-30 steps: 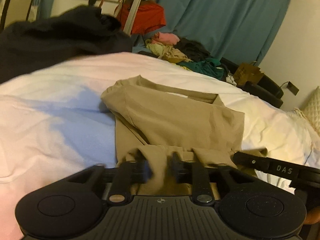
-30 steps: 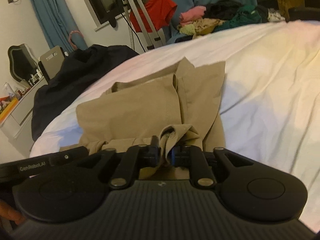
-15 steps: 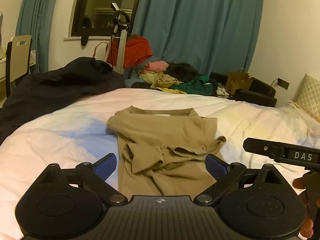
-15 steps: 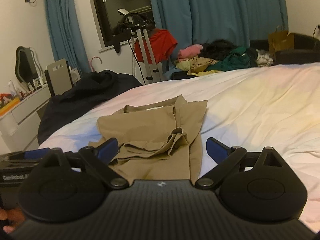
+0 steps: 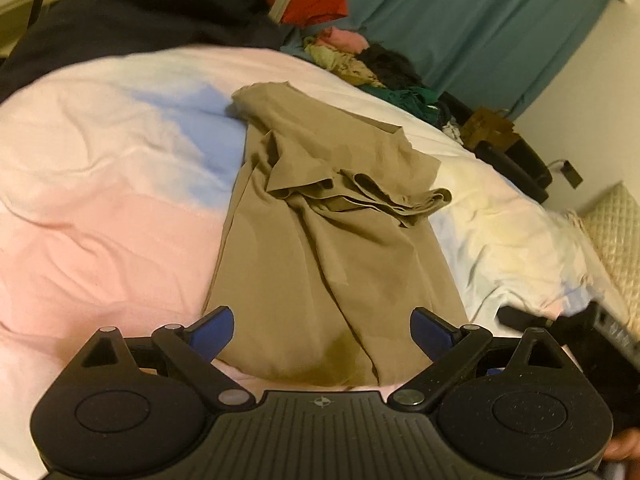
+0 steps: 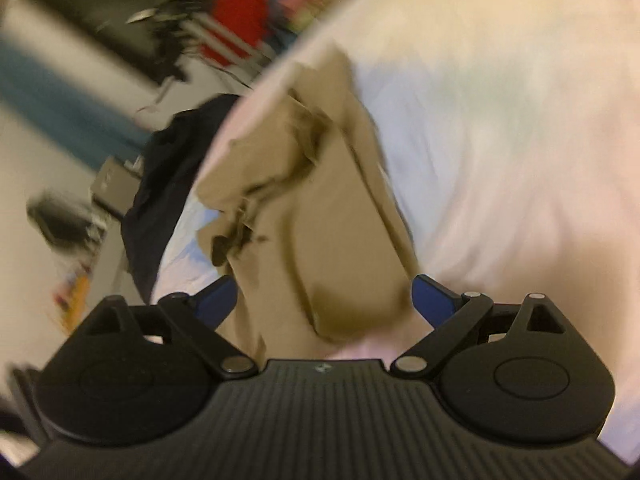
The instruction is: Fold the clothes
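Both grippers have let go of the tan cloth they pinched a second ago, and their jaws have just been opening, with nothing pressed between them now. The left gripper (image 5: 322,330) stands spread wide just above the near hem of the tan garment (image 5: 320,216), whose sleeves lie folded inward and bunched across its middle. The right gripper (image 6: 323,300) is equally spread over the same near end (its view is smeared by a roll of the wrist). The garment lies lengthwise on the bed (image 5: 100,200), collar end far, hem near. Beyond it sit a dark garment (image 5: 132,12) and a heap of clothes (image 5: 360,60) by the curtain.

The next fold probably takes the hem up to the collar: each gripper should pinch one near corner, catching every layer, and lift evenly so the tucked sleeves stay put.
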{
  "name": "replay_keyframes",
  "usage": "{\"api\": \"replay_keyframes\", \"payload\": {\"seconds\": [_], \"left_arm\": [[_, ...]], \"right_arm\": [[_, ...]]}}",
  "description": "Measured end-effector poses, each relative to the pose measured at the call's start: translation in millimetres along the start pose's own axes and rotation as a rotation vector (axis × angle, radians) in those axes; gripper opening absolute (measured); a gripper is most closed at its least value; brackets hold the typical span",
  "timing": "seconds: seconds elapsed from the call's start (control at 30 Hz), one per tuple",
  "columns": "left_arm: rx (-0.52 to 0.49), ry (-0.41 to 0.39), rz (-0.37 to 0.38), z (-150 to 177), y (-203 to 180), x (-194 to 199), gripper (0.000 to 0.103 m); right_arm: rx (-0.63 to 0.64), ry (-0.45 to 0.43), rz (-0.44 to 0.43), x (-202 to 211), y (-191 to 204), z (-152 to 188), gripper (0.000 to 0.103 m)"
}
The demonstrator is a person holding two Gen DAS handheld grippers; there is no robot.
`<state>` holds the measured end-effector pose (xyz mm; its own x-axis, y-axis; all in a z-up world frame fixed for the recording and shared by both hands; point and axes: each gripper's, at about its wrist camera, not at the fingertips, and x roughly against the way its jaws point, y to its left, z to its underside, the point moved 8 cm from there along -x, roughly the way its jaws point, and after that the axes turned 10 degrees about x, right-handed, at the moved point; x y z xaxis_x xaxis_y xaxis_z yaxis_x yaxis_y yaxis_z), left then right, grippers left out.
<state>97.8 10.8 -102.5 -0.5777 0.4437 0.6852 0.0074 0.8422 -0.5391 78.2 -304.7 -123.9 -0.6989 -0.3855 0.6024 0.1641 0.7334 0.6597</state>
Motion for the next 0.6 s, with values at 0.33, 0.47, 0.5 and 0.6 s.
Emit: {"api": "replay_keyframes", "payload": {"seconds": [0.33,0.47,0.5,0.6], "left_arm": [[0.128,0.061,0.018,-3,17,-20,0.096],[0.163,0.077,0.054,-4,16,-20,0.095],[0.17,0.082,0.065,-4,15,-20,0.095],[0.188,0.119,0.135,0,7,-19,0.094]], "right_arm": [[-0.146,0.07,-0.072,-32,-14,11,0.046],[-0.052,0.057,-0.066,-31,-3,5,0.037],[-0.034,0.052,-0.061,-30,-2,4,0.026],[0.004,0.019,-0.078,-21,5,-1,0.016]]}}
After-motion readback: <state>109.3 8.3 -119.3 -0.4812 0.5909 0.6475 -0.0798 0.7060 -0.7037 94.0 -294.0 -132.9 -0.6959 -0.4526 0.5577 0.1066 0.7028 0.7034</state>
